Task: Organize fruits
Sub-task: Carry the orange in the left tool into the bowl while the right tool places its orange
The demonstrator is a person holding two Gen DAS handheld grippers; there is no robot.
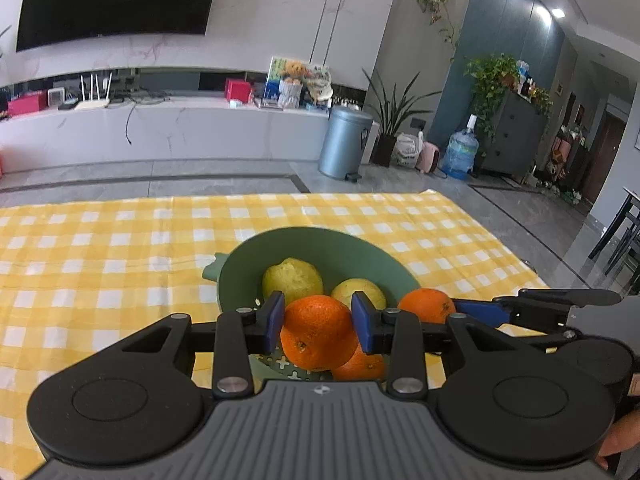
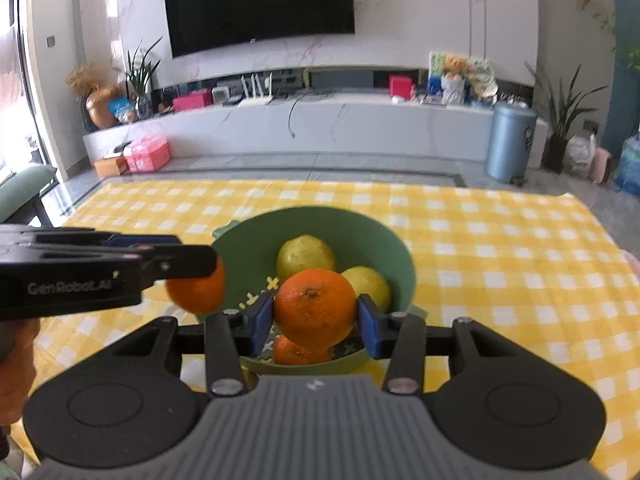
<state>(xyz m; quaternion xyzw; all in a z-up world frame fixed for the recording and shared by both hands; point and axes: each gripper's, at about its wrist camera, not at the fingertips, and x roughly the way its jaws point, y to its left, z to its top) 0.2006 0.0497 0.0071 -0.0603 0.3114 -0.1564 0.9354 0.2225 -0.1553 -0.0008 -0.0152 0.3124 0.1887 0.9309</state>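
Note:
A green colander bowl (image 1: 320,248) (image 2: 360,236) stands on the yellow checked tablecloth. In it lie two yellow lemons (image 1: 292,278) (image 2: 306,256) and one orange (image 1: 362,366) (image 2: 300,352). My left gripper (image 1: 318,322) is shut on an orange (image 1: 316,330) over the bowl's near rim; from the right wrist view that gripper (image 2: 192,268) enters from the left with its orange (image 2: 198,292). My right gripper (image 2: 314,320) is shut on another orange (image 2: 314,308) above the bowl; in the left wrist view it (image 1: 452,308) comes in from the right holding that orange (image 1: 426,304).
The tablecloth (image 1: 120,248) (image 2: 500,248) covers the table around the bowl. Beyond the far edge is floor, a white TV bench, a grey bin (image 1: 344,142) (image 2: 510,142) and plants. A dark table and chairs (image 1: 624,232) stand far right.

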